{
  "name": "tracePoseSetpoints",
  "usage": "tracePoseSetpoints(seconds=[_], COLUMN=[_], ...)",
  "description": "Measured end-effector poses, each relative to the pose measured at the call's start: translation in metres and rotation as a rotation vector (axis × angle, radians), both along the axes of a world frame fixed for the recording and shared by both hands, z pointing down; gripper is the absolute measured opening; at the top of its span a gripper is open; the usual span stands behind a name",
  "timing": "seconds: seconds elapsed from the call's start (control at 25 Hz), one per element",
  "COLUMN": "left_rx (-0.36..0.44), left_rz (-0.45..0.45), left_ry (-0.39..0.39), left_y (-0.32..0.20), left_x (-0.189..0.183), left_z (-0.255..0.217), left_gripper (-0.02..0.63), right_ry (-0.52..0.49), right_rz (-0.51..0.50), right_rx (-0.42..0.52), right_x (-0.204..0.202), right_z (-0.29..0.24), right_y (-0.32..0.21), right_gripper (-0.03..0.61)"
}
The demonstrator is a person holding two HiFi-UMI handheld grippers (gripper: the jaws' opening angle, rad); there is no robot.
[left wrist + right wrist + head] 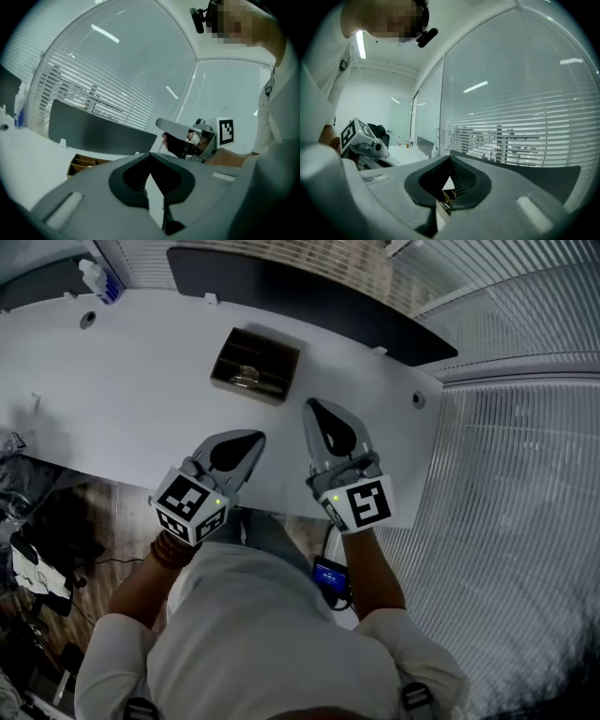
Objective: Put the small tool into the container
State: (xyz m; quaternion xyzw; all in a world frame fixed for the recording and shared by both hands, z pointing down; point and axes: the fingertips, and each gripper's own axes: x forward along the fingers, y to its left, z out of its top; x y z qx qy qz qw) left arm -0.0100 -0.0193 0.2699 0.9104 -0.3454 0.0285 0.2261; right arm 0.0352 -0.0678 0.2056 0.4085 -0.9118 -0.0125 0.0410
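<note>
The left tool (256,441) and right tool (312,409) hover clenched and empty near the container (267,341). A shiny item (246,377) lies inside, so placing looks done; next, withdraw.

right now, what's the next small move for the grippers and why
Probably just lift both clear and stop. The left gripper and right gripper are shut on nothing above the near edge of the table. A small shiny item, likely the tool, already lies in the container, and no loose tool shows on the white top.
</note>
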Motion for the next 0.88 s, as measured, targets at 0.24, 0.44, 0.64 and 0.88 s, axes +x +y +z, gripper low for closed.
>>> tracePoseSetpoints(seconds=[0.24, 0.44, 0.64, 0.88], left_rx=[0.076, 0.119, 0.162, 0.208], left_rz=[0.023, 0.033, 0.043, 0.041], left_ry=[-0.002, 0.006, 0.012, 0.016], left_y=[0.010, 0.022, 0.036, 0.051], left_x=[0.020, 0.039, 0.051, 0.064], left_z=[-0.038, -0.061, -0.084, -0.099], left_gripper=[0.003, 0.003, 0.003, 0.003], right_ry=[-0.039, -0.081, -0.110, -0.142], right_rz=[0.072, 0.082, 0.094, 0.102], right_rx=[0.037, 0.069, 0.079, 0.090], right_x=[0.021, 0.034, 0.039, 0.050], right_z=[-0.022, -0.039, -0.059, -0.070], right_y=[0.026, 0.051, 0.072, 0.098], right_gripper=[0.002, 0.002, 0.002, 0.002])
